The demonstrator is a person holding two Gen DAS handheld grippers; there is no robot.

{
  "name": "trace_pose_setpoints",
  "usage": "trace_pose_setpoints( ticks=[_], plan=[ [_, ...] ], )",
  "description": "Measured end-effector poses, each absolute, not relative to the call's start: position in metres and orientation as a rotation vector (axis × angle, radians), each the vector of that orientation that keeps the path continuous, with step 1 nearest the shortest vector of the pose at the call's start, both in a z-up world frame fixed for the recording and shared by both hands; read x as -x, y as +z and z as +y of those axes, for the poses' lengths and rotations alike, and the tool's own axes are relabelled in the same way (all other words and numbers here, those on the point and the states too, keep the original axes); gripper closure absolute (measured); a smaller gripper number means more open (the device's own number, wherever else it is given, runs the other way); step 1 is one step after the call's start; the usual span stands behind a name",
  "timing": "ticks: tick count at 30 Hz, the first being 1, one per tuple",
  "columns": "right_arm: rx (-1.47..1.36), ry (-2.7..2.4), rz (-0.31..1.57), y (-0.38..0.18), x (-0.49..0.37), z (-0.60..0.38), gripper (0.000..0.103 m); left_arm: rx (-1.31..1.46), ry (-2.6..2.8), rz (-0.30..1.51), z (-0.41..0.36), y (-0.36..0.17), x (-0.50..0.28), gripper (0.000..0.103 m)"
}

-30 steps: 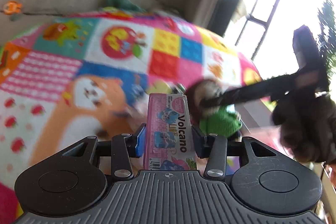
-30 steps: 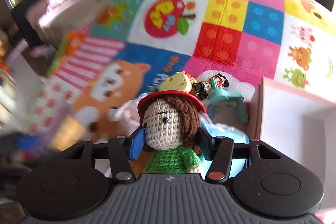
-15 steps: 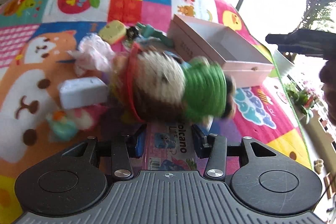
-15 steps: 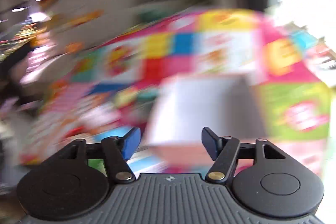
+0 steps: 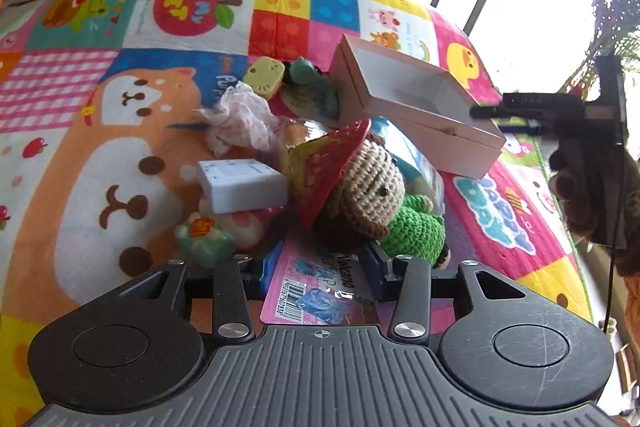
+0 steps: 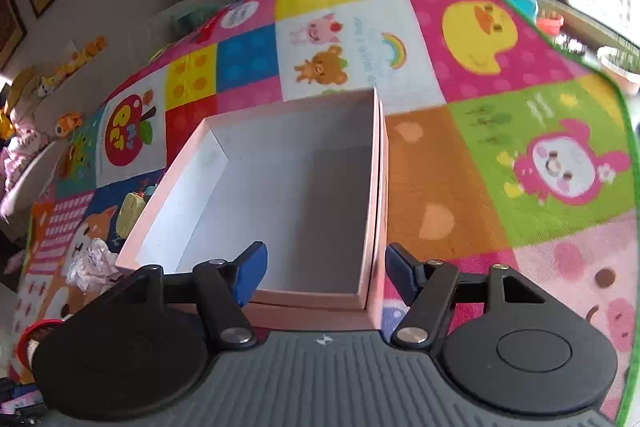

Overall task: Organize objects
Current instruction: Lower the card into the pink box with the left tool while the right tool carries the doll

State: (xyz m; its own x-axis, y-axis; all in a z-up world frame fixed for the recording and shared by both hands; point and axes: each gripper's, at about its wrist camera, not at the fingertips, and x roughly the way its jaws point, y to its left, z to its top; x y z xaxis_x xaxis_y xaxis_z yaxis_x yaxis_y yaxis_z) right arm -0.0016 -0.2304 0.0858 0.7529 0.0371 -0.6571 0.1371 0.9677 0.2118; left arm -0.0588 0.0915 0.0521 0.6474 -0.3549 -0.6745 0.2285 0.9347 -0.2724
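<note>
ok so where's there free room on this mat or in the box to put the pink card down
The pink box is bare inside. The mat right of it, over the orange and green squares, is clear, as is the dog patch left of the pile. It is crowded between the box and the white case, around the crochet doll.

Black tongs (image 6: 322, 277) with blue pads (image 6: 249, 275) (silver screws), ribbed grey housing.
</note>
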Motion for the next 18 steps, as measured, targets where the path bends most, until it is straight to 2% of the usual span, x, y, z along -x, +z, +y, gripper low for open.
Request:
trace_pose_setpoints(
  ticks=[3,5,13,14,15,18],
  plan=[
    [-0.066,0.087,0.624,0.111,0.024,-0.179,0.032,0.167,-0.333,0.803,0.096,0.053,0.062,0.056],
    [0.01,0.27,0.64,0.115,0.04,-0.14,0.029,0.166,-0.332,0.801,0.101,0.055,0.066,0.056],
    [0.375,0.536,0.663,0.069,0.077,-0.027,0.03,0.121,-0.301,0.799,0.11,0.06,0.079,0.056],
    [0.391,0.538,0.665,0.066,0.074,-0.021,0.033,0.116,-0.295,0.799,0.11,0.06,0.08,0.056],
    [0.395,0.543,0.678,0.063,0.071,-0.017,0.045,0.115,-0.289,0.8,0.109,0.06,0.081,0.056],
    [0.37,0.532,0.69,0.07,0.075,-0.02,0.058,0.106,-0.306,0.792,0.108,0.064,0.088,0.056]
  ],
)
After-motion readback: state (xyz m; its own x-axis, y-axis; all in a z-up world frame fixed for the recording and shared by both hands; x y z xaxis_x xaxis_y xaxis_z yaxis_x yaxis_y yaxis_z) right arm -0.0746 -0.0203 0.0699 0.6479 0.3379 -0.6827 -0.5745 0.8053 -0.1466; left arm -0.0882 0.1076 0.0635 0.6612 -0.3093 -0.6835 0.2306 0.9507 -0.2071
